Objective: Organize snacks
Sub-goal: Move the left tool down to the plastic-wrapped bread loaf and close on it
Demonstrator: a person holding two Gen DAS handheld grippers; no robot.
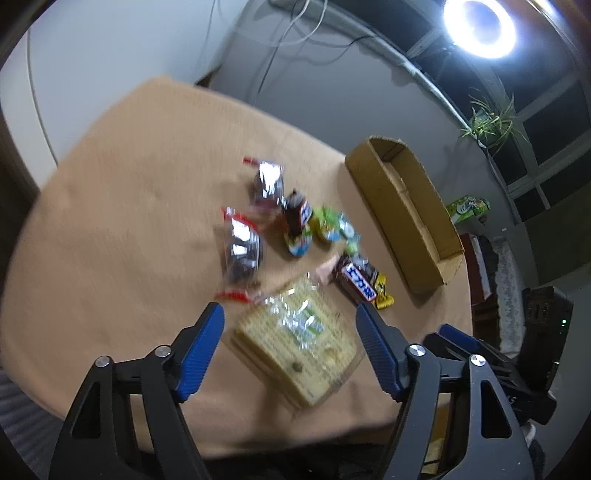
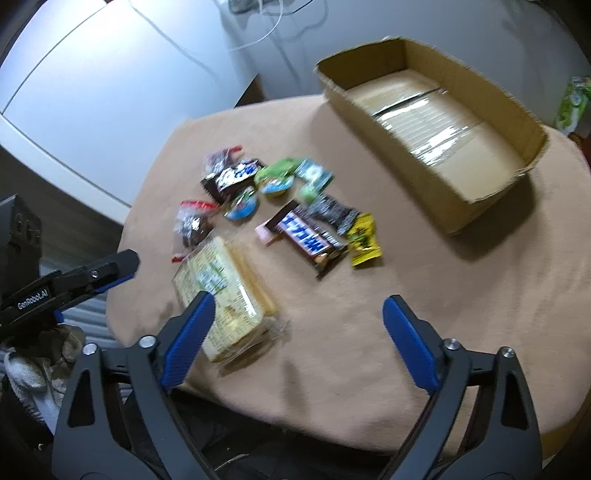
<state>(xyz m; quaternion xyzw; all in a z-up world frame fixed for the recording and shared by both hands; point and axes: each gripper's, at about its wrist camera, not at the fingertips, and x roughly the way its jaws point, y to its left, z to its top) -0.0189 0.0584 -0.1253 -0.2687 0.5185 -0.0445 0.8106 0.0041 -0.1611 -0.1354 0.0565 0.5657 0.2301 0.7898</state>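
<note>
On the tan-clothed table lies a pile of snacks. My left gripper hovers open over a clear pack of yellow crackers, its pads clear of it. Beyond are two clear packets of dark sweets, a chocolate bar with blue lettering, a second bar and small green and blue cups. My right gripper is open above bare cloth, just right of the cracker pack. The chocolate bar and a yellow packet lie ahead of it. An empty cardboard box stands at the back right.
The table's near edge runs just below both grippers. A finger of the left gripper shows at the left of the right wrist view. Off the table are a ring light, a plant and a green carton.
</note>
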